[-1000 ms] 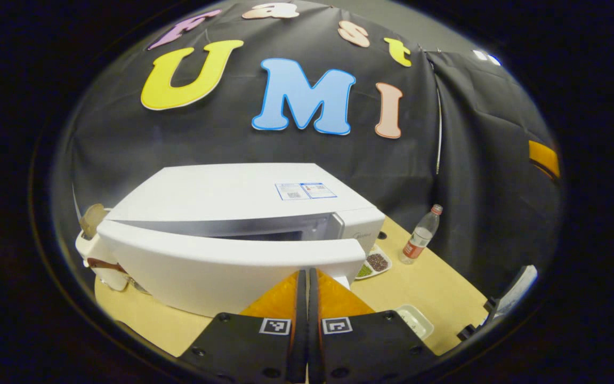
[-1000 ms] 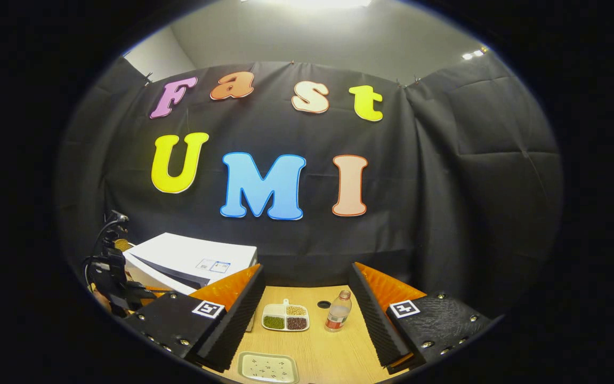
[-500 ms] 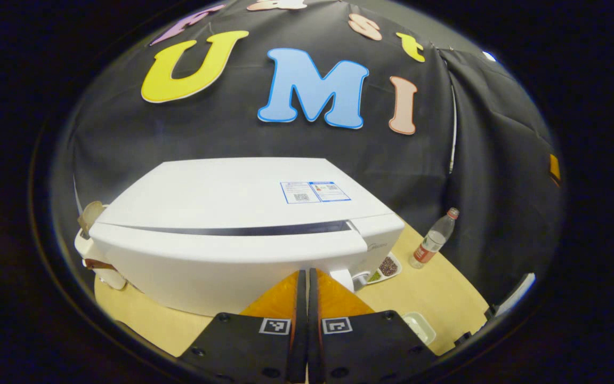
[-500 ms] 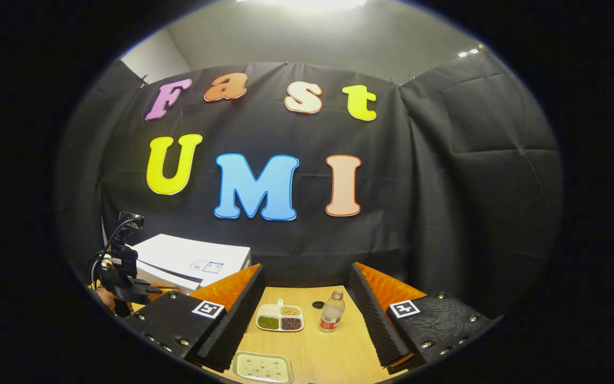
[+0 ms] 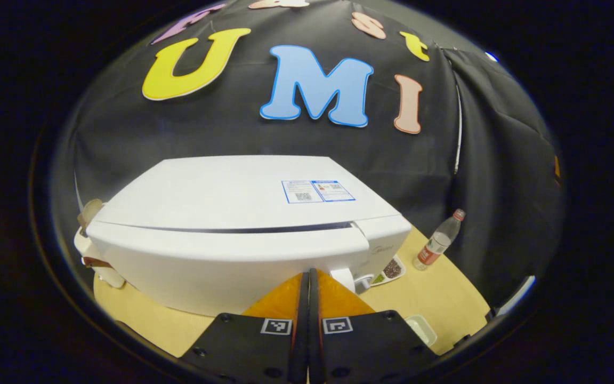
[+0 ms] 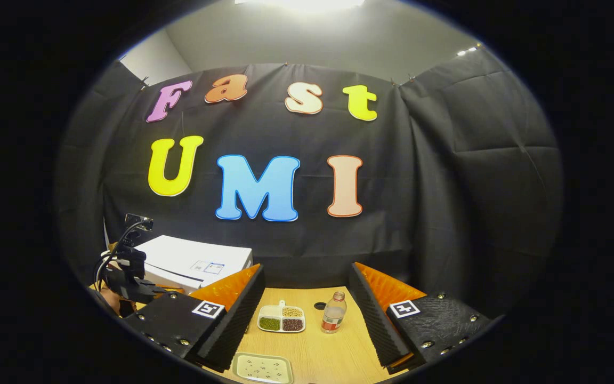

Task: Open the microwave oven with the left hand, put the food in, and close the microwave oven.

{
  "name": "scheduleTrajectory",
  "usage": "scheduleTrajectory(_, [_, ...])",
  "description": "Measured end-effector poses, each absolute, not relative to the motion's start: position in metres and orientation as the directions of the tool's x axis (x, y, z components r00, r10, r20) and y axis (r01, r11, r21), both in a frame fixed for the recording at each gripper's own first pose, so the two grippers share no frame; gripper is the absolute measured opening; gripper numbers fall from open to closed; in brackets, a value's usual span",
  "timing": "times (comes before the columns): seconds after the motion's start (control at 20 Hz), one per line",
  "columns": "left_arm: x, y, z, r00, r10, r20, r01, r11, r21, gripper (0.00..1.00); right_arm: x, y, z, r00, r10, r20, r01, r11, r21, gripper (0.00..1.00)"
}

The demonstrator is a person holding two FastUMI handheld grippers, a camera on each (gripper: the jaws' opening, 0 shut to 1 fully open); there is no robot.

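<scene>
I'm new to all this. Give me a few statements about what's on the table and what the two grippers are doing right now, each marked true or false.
1. The microwave oven has its door wide open. False: only a thin dark seam shows.
2. The left gripper is shut, fingers together. True.
3. The right gripper grips the plastic bottle. False: it is open, the bottle stands apart.
4. A divided dish of beans sits on the wooden table. True.

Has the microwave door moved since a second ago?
Yes. The microwave door has swung in toward the microwave body; the wide gap is now a thin seam, with the left gripper against it.
</scene>
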State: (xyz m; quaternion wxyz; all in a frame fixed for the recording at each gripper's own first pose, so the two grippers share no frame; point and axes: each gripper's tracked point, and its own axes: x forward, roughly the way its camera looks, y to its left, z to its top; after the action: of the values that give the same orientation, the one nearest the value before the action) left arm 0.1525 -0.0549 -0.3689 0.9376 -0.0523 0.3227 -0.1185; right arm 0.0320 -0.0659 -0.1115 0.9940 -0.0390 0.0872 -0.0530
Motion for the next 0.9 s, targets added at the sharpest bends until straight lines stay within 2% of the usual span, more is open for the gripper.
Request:
scheduleTrajectory(0.5, [0.164, -0.056, -0.37, 0.76, -0.242, -0.603, 0.172, 0.97, -0.172, 0.07, 0.034, -0.063, -0.115, 0.979, -0.097, -0.179, 0.082, 0.993, -0.091, 0.97])
scheduleTrajectory(0.65, [0.163, -0.054, -0.365, 0.775, -0.22, -0.593, 0.206, 0.974, -0.092, 0.07, 0.031, -0.066, -0.115, 0.978, -0.106, -0.179, 0.092, 0.992, -0.084, 0.97])
scheduleTrajectory(0.9, [0.15, -0.048, -0.29, 0.867, -0.181, -0.465, 0.186, 0.982, -0.034, 0.07, 0.032, -0.058, -0.114, 0.98, -0.081, -0.184, 0.07, 0.995, -0.065, 0.97])
